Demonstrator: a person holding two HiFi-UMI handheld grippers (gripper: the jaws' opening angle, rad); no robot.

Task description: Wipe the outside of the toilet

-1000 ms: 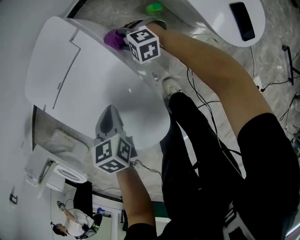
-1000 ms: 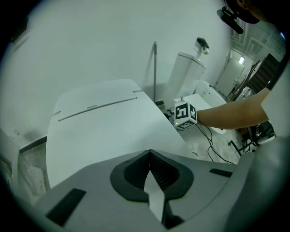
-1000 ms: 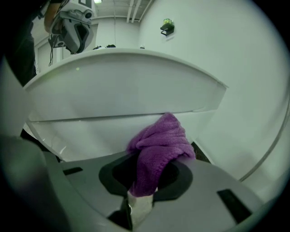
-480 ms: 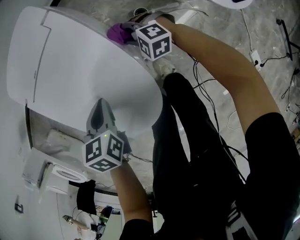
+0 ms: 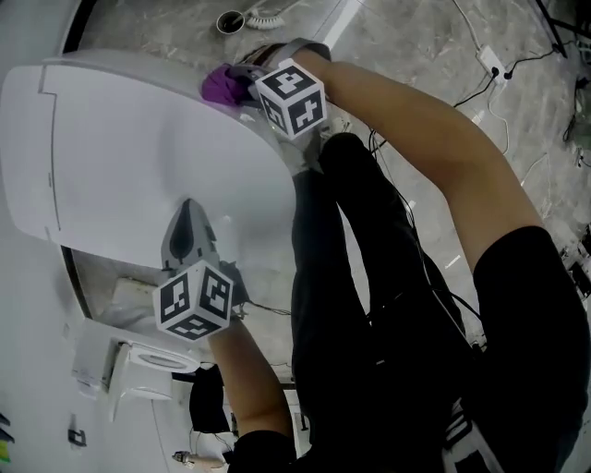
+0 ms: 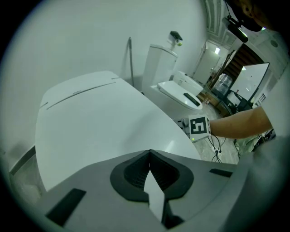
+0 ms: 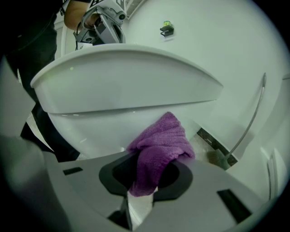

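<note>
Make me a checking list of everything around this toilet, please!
Surface: the white toilet lid is shut and looks smooth.
Job's things: the purple cloth touches the outside of the toilet bowl.
Clutter: a round metal ring lies on the floor.
Grippers: the right gripper is shut on the purple cloth; the left gripper is shut and empty, over the lid.
Cables: floor wires run from a power strip.
Surroundings: another toilet and a whiteboard.

Sanitaryware test space: several toilets (image 6: pixel 174 88) together, cables (image 6: pixel 216 146) across floor (image 5: pixel 406 55).
</note>
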